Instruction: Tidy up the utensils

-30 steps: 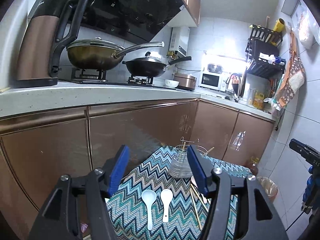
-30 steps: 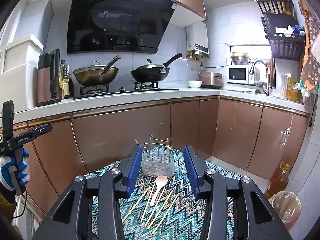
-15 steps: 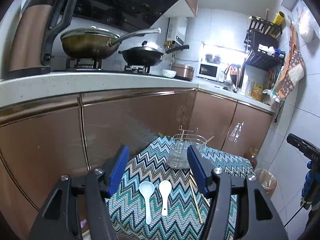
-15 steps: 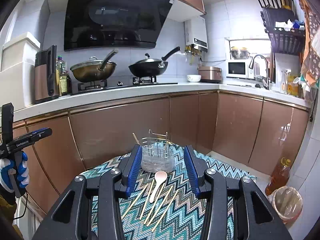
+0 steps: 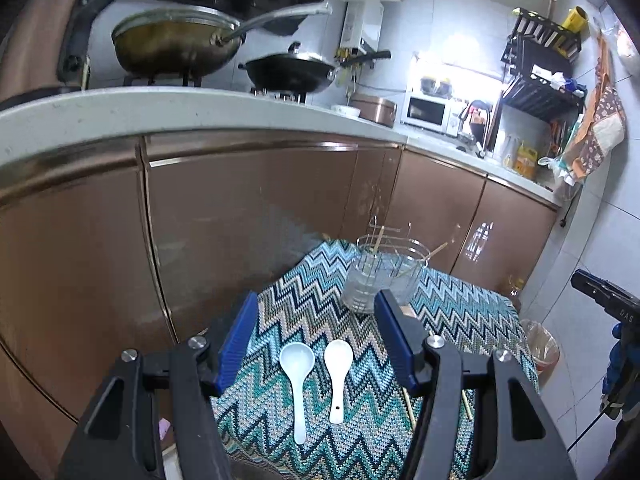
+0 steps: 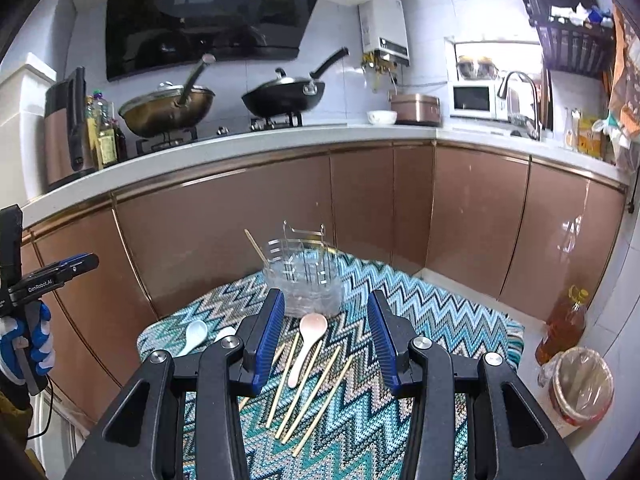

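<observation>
Zigzag-patterned teal cloth (image 6: pixel 440 320) over the low table; clear plastic utensil holder (image 6: pixel 308 280) at far edge. Near it, pink spoon (image 6: pixel 308 340) among wooden chopsticks (image 6: pixel 316 384); two white spoons (image 5: pixel 316 380) left. Left gripper (image 5: pixel 316 344) and right gripper (image 6: pixel 326 340) both parted, empty.

A home kitchen: woks (image 6: pixel 166 110) on a gas hob, a hood (image 6: pixel 208 12) above, copper cabinets (image 6: pixel 360 200), microwave (image 6: pixel 474 100) and sink tap (image 6: pixel 520 96) far right.
</observation>
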Motion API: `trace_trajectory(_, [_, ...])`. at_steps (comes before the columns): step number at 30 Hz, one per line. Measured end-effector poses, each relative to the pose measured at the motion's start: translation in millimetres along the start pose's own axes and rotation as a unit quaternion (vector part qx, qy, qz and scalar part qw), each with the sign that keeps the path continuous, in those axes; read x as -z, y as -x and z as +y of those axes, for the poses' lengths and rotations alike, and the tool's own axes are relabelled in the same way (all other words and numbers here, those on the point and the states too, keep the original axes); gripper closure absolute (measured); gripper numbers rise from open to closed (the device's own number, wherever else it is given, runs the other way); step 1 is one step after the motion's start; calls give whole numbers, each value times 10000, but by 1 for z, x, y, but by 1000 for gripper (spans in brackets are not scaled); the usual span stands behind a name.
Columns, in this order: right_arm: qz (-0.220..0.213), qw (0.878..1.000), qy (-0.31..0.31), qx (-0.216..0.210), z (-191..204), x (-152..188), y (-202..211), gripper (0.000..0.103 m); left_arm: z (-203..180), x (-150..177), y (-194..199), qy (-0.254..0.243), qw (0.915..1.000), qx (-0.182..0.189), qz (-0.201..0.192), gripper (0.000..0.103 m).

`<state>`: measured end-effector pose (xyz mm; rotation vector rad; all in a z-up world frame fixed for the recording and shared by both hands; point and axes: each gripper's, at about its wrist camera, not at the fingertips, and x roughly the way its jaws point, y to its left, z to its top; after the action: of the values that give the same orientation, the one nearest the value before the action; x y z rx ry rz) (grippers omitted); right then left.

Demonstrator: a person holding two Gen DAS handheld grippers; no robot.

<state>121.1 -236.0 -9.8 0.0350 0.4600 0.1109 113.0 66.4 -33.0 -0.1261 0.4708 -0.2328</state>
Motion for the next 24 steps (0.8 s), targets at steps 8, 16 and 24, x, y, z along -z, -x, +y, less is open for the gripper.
trace_trajectory(8, [449, 9989, -143, -17, -15, 12, -39, 60, -7, 9, -46, -5, 9981, 188, 588, 44])
trace_trajectory(16, [1065, 9938, -270, -145, -27, 22, -84, 63, -13, 24, -99, 161, 9888, 652, 1332, 46])
trace_trajectory(24, [2252, 9700, -731, -554, -45, 44, -162, 83, -10, 47, -147, 404, 9721, 953, 2103, 59])
